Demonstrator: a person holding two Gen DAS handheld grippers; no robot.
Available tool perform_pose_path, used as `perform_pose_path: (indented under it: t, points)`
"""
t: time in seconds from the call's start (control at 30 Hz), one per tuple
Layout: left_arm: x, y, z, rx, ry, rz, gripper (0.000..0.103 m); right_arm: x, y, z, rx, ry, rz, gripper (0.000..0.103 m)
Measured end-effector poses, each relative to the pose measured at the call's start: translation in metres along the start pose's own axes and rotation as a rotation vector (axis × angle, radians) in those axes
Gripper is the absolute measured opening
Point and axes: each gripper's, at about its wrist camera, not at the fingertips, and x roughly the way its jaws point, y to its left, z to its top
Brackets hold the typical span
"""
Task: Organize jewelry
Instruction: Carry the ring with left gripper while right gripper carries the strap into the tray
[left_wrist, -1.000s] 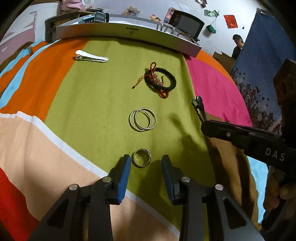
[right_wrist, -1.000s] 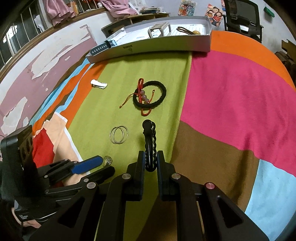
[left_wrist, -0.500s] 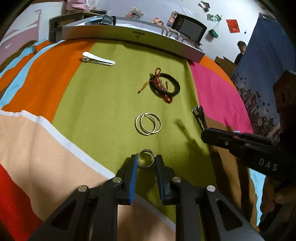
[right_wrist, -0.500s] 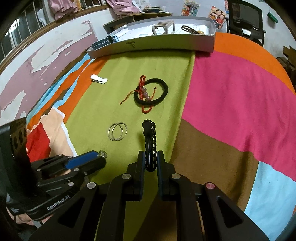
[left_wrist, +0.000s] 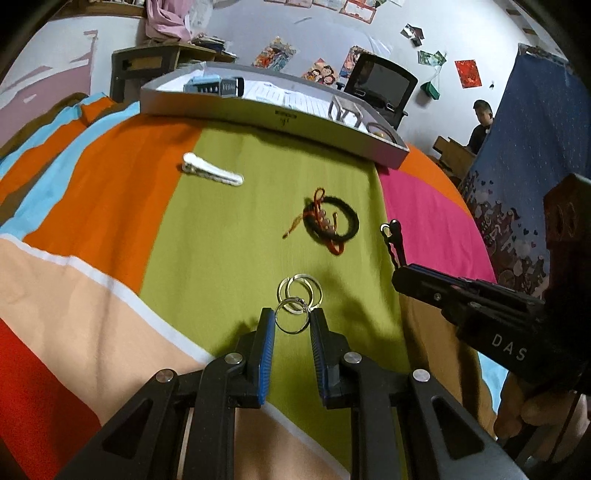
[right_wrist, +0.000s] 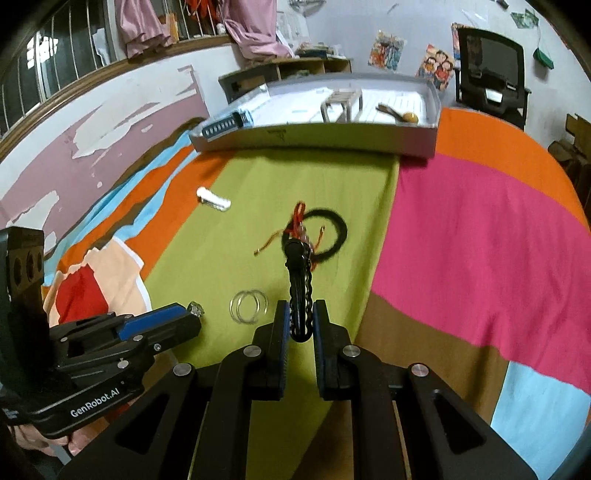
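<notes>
- The left hand-held gripper (left_wrist: 293, 326) has its blue-padded fingers closed narrowly on a small silver ring with a stone setting (left_wrist: 292, 316), gripped at both sides and raised above the cloth.
- In the right wrist view the same ring's setting (right_wrist: 195, 308) pokes out at the tip of the left hand-held gripper (right_wrist: 184, 319).
- The right hand-held gripper (right_wrist: 300, 325) clamps a black chain-link bracelet (right_wrist: 300, 280) by its lower end; the rest sticks out forward past the fingertips.
- From the left wrist view that bracelet (left_wrist: 392, 240) juts beyond the right hand-held gripper (left_wrist: 402, 275).
- A pair of overlapping thin silver hoops (left_wrist: 301, 290) lies on the lime-green panel of the multicoloured patchwork cloth (left_wrist: 221, 229), just beyond the held ring.
- Farther on rest a black braided bracelet tangled with a red cord and pale beads (left_wrist: 330, 221) and a white hair clip (left_wrist: 212, 173).
- A grey rectangular tray (right_wrist: 332, 138) stands at the cloth's far edge, holding a blue-and-black watch strap (right_wrist: 227, 123), a metal bangle (right_wrist: 341, 101) and a dark item with a yellow bead (right_wrist: 399, 114).
</notes>
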Motion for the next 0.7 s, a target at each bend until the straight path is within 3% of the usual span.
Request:
perform_pose_path:
  t: [0.7]
  points:
    - [-0.014, 0.005, 0.047, -0.033, -0.113, 0.012, 0.019, -0.014, -0.008, 0.029, 0.007, -0.146, -0.048, 0.011]
